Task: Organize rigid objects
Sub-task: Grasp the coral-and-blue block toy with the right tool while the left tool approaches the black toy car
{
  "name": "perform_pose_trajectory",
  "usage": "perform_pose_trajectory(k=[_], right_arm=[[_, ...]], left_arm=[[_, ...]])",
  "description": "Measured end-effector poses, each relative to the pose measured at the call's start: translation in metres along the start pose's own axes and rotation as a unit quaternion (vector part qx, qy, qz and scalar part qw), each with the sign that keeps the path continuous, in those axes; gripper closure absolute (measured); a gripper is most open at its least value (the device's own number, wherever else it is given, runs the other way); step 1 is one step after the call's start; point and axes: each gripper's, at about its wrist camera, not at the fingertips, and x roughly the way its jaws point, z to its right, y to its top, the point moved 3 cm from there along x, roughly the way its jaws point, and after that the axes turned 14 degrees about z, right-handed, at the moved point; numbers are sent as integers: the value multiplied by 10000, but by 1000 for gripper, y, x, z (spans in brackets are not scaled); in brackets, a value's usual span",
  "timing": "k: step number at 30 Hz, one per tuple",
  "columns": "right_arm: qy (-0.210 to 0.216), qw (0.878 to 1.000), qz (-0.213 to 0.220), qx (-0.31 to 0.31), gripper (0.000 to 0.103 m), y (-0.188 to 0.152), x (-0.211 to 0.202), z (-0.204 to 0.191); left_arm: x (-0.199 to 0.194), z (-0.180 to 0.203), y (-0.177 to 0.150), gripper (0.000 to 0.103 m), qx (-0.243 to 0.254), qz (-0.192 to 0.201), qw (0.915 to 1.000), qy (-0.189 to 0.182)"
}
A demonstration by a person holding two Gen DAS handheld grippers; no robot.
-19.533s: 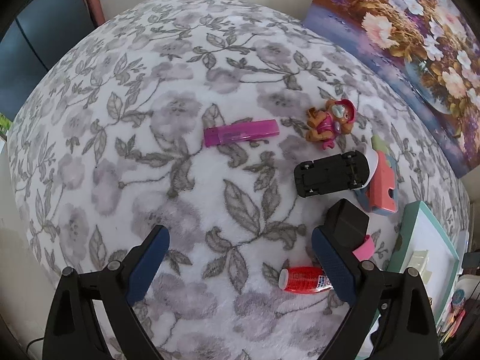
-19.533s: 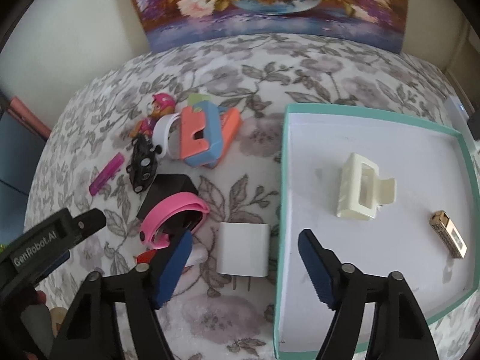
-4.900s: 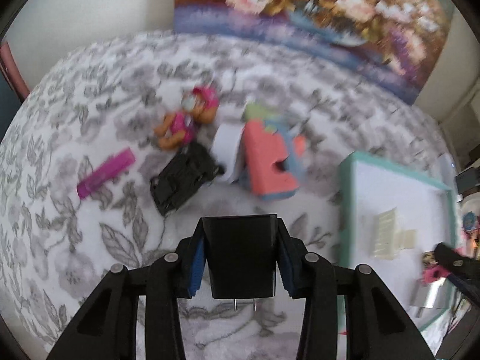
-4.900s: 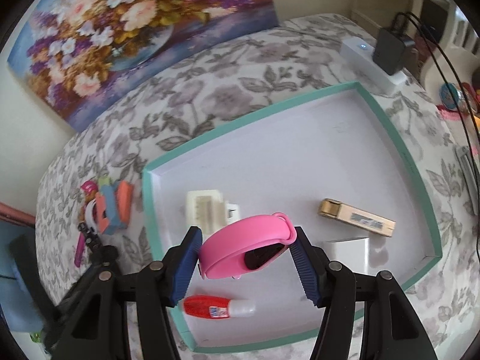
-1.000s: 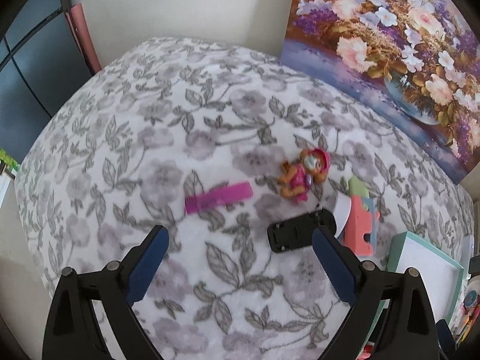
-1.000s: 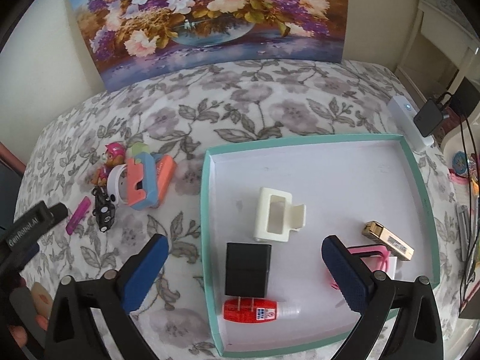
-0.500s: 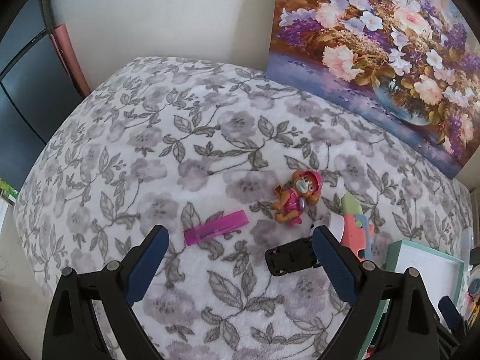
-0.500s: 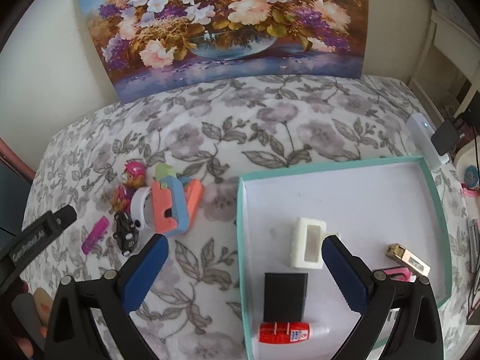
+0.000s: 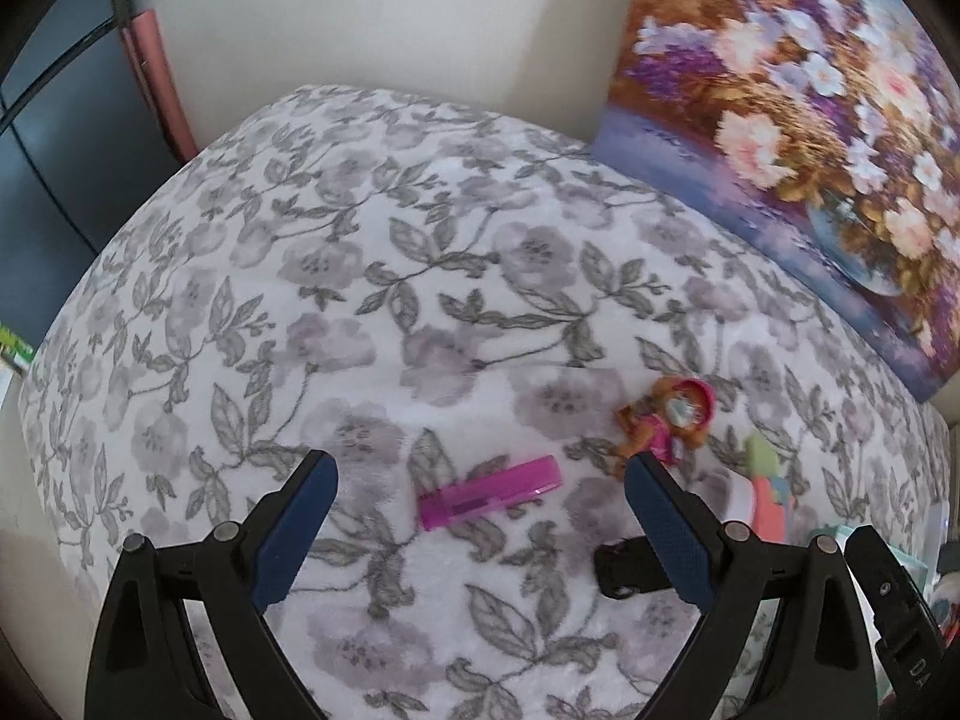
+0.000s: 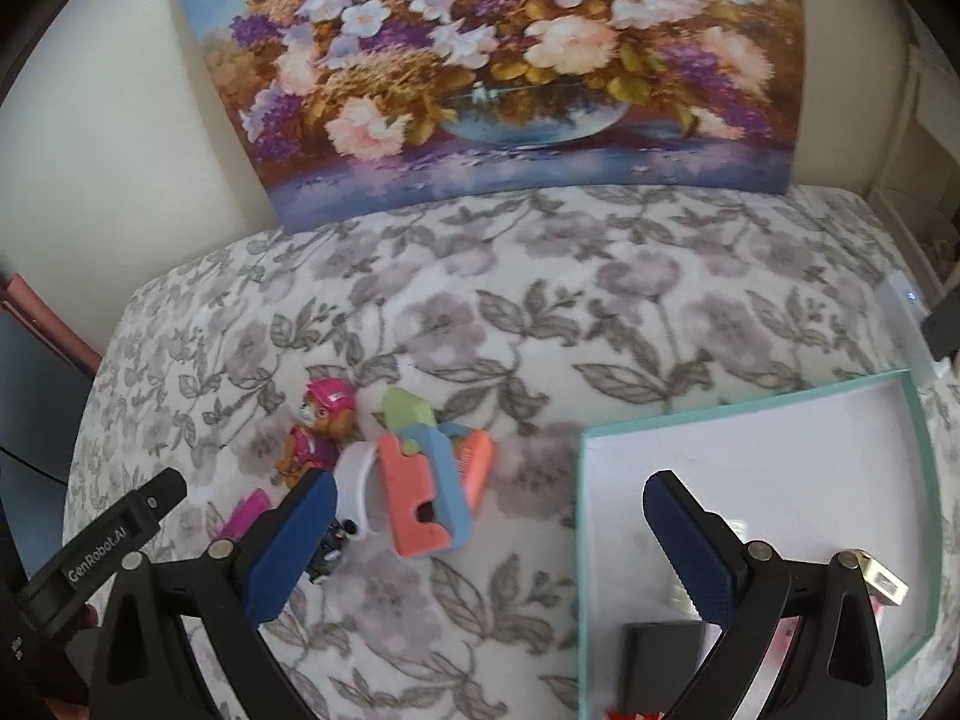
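Observation:
A magenta stick (image 9: 489,491) lies on the floral blanket between my left gripper's (image 9: 480,504) open, empty fingers. A pup figurine (image 9: 669,420) and a black toy car (image 9: 627,561) lie to its right. In the right wrist view my right gripper (image 10: 489,531) is open and empty above a coral-and-blue block toy (image 10: 423,492), with the figurine (image 10: 318,429) and a white ring (image 10: 354,489) beside it. The teal tray (image 10: 921,438) at right holds a black adapter (image 10: 663,645) and a gold lighter (image 10: 882,579).
A flower painting (image 10: 498,72) leans on the wall behind the bed. A white power strip (image 10: 906,324) with a black plug lies at the right edge. The other gripper's black body (image 10: 102,546) shows at lower left. A dark cabinet (image 9: 54,138) stands left of the bed.
Both grippers have swung further left over the blanket. The magenta stick now lies between my left fingers. The tray has slid toward the right edge of the right wrist view.

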Motion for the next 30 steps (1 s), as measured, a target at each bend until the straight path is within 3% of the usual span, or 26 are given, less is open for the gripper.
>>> perform_pose_trajectory(k=[6,15,30], right_arm=[[194,9997,-101,-89,1,-8,21,-17],[251,9991,-266,-193,24,-18,40,-17],[212,9966,-478,-640,40,-35,63,-27]], left_arm=[[12,-7,-4,6,-223,-165,9996,-101],[30,0,-20,6,-454,-533,9970,-332],[33,4,-24,6,-432,-653,9963,-340]])
